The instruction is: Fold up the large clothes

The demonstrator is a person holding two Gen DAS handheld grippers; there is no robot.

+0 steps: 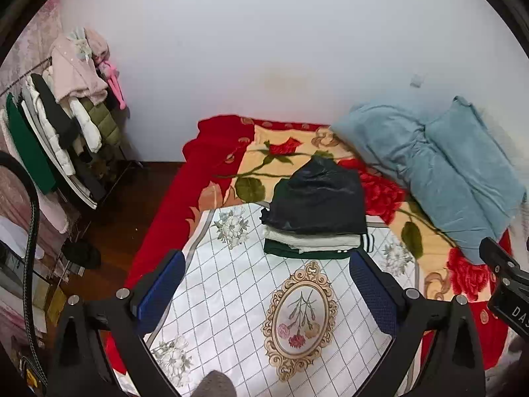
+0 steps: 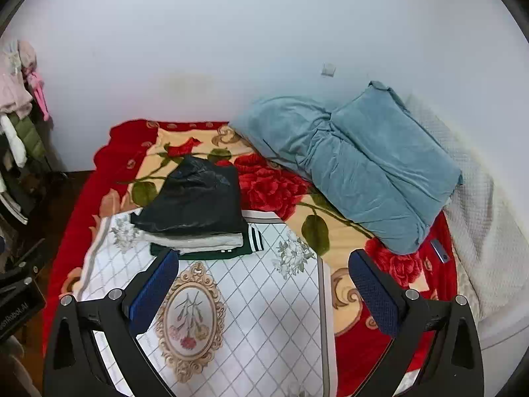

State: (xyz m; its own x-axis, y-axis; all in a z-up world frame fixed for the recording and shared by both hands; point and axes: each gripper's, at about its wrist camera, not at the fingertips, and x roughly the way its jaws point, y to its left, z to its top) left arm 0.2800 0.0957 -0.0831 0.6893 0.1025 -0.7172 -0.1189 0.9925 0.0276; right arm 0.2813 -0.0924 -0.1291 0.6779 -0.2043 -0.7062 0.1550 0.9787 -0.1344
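We hold the left gripper (image 1: 264, 284) and right gripper (image 2: 264, 281) wide open and empty, the folded clothes stack (image 1: 314, 211) lying just beyond them on the bed (image 1: 155, 218).

We hold our left gripper (image 1: 267, 284) and right gripper (image 2: 264, 284) side by side, level, jaws spread wide, blue pads (image 1: 158, 284) gripping nothing.

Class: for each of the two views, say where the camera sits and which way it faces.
Left wrist: on the left gripper, facing the clothes stack across the bed; both its fingers show, and the right gripper at the right edge.
Right wrist: on the right gripper, facing the blue quilt; both its fingers show.
Shared: stack, quilt, white cloth.
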